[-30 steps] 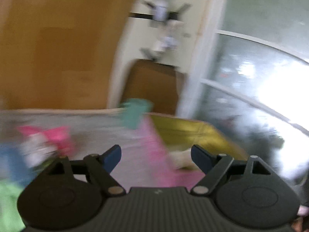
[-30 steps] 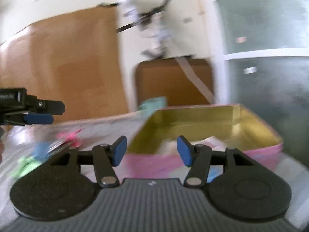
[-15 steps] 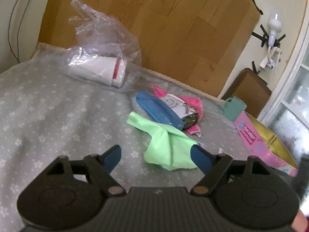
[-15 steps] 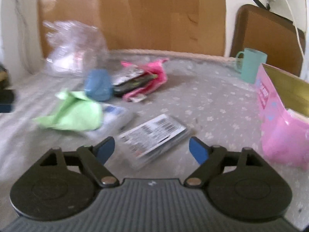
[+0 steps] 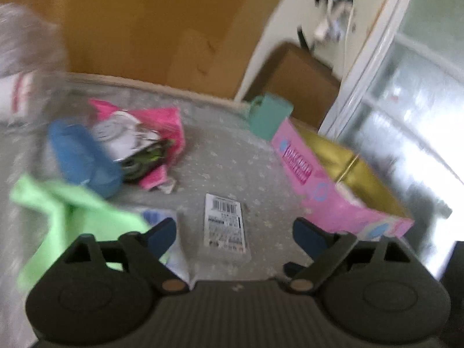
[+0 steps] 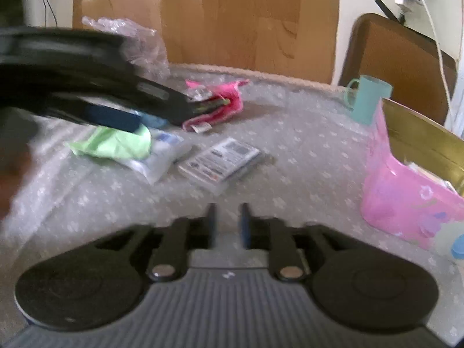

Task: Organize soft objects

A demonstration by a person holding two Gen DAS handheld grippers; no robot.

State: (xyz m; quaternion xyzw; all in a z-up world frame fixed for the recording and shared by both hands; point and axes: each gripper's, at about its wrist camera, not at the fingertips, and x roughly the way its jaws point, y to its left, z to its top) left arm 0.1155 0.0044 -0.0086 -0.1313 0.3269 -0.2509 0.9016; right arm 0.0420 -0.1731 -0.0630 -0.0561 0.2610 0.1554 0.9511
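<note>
Soft items lie on the grey flowered bed cover: a green cloth (image 5: 72, 211) (image 6: 116, 143), a blue pouch (image 5: 84, 159), a pink bag (image 5: 156, 133) (image 6: 217, 107), a white plastic packet (image 6: 162, 156) and a flat labelled packet (image 5: 224, 226) (image 6: 221, 159). My left gripper (image 5: 233, 232) is open and empty, just above the labelled packet; it also shows blurred in the right wrist view (image 6: 116, 116), over the green cloth. My right gripper (image 6: 227, 220) is nearly shut and empty, short of the labelled packet.
A pink box with a gold inside (image 5: 333, 185) (image 6: 406, 191) stands at the right. A teal mug (image 5: 269, 116) (image 6: 368, 98) is behind it. A clear plastic bag (image 6: 136, 43) lies at the back left by the wooden headboard.
My left gripper has swung right and forward, from the green cloth to over the labelled packet. My right gripper's jaws have closed from wide open to a narrow gap.
</note>
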